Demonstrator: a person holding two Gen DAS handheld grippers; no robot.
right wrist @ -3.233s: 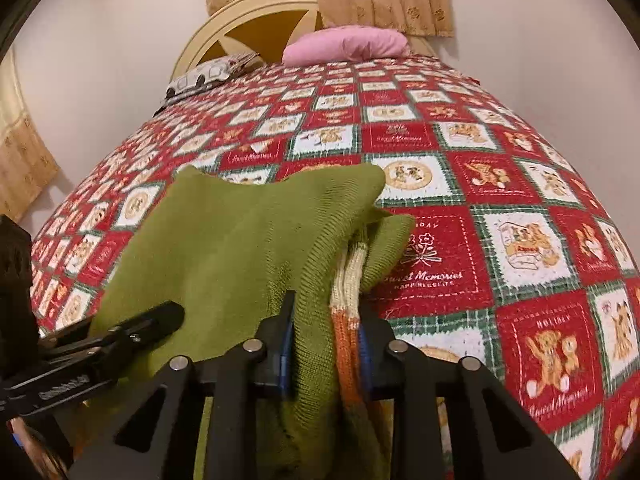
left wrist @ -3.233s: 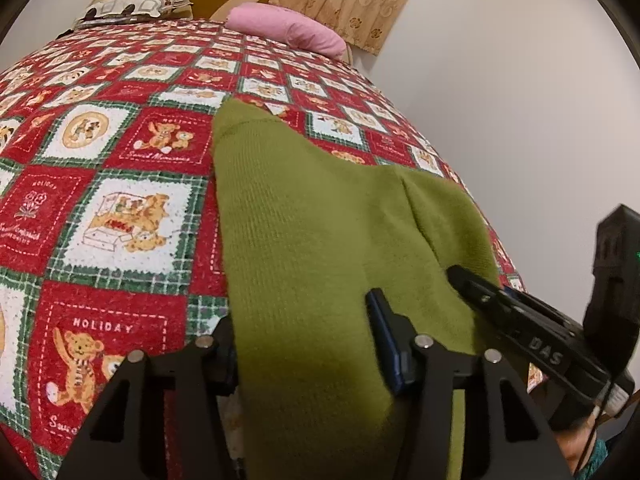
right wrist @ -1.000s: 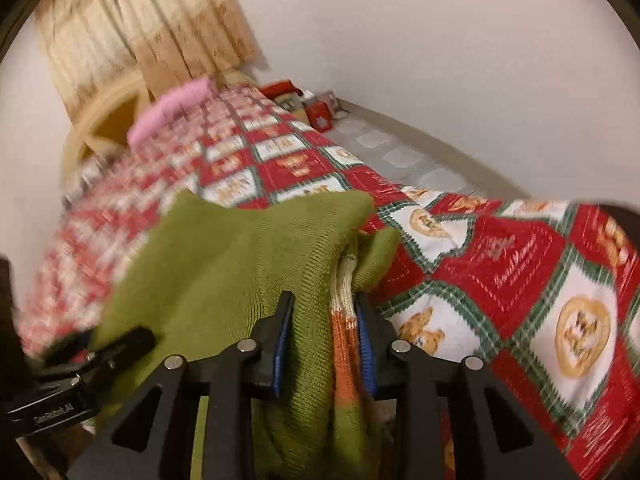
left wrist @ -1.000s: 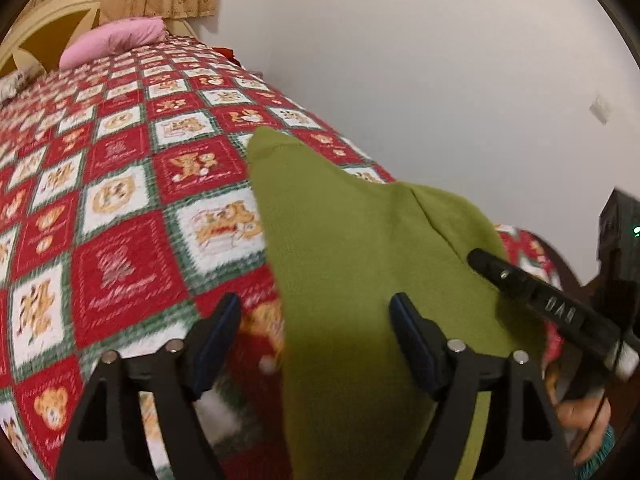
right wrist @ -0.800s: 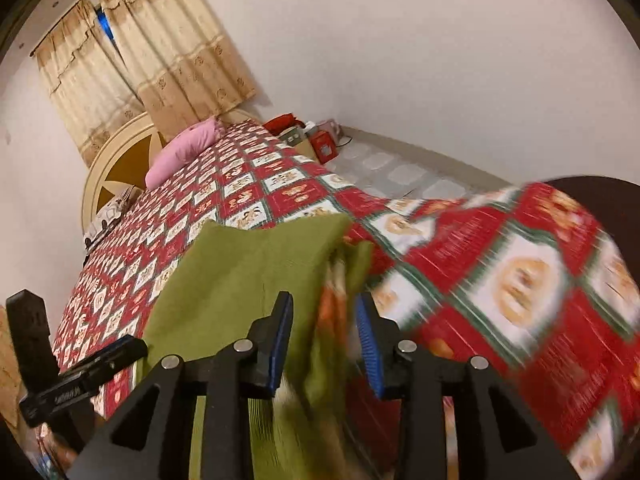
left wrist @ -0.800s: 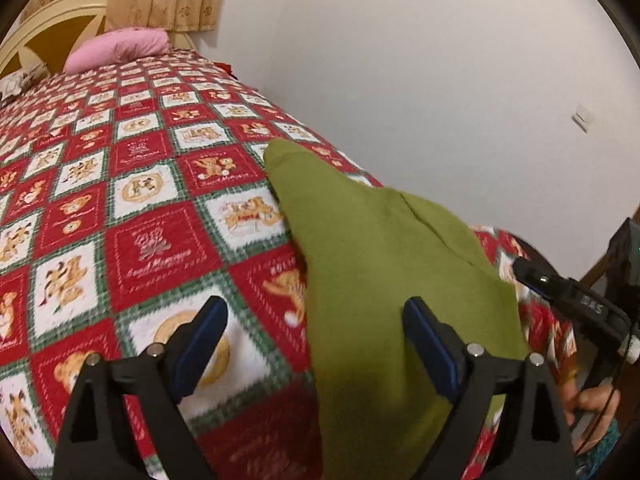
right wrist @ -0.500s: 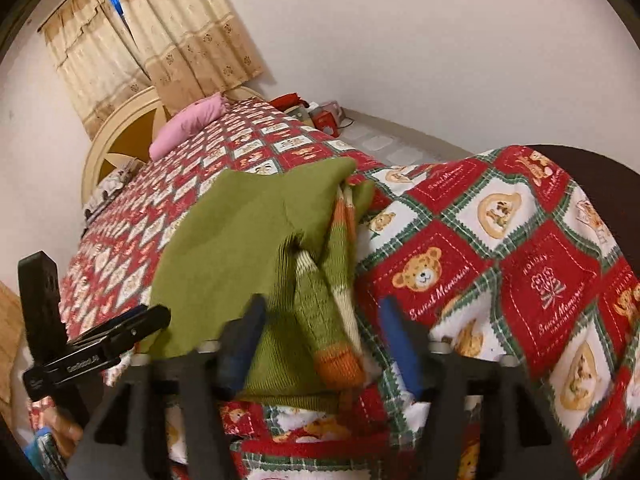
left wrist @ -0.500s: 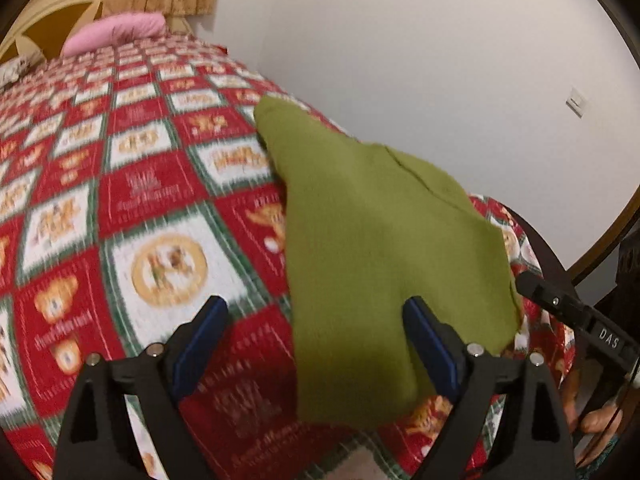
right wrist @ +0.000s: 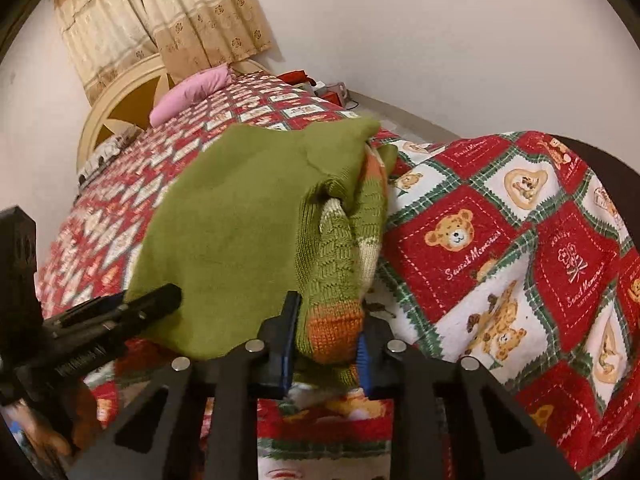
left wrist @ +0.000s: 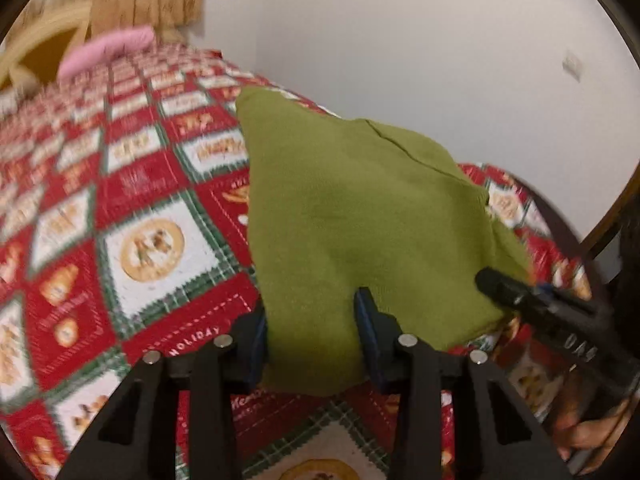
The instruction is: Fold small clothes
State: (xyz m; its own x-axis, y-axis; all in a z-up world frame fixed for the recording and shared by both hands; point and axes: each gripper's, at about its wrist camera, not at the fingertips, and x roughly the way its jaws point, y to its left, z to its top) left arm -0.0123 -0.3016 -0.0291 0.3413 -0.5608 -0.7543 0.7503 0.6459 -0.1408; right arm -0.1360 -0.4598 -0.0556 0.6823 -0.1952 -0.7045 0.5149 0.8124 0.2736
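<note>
My left gripper [left wrist: 310, 330] — jaws just closing around the green sweater's [left wrist: 360, 216] near hem. My right gripper [right wrist: 326, 342] — closing, pinching its striped cuff [right wrist: 334, 326]. Sweater part-folded at the quilt's [right wrist: 480, 248] foot; another fold remains, I judge.

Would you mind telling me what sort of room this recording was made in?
Most likely a bedroom: a bed under a red holiday quilt, a pink pillow against a rounded headboard, and curtains behind.
</note>
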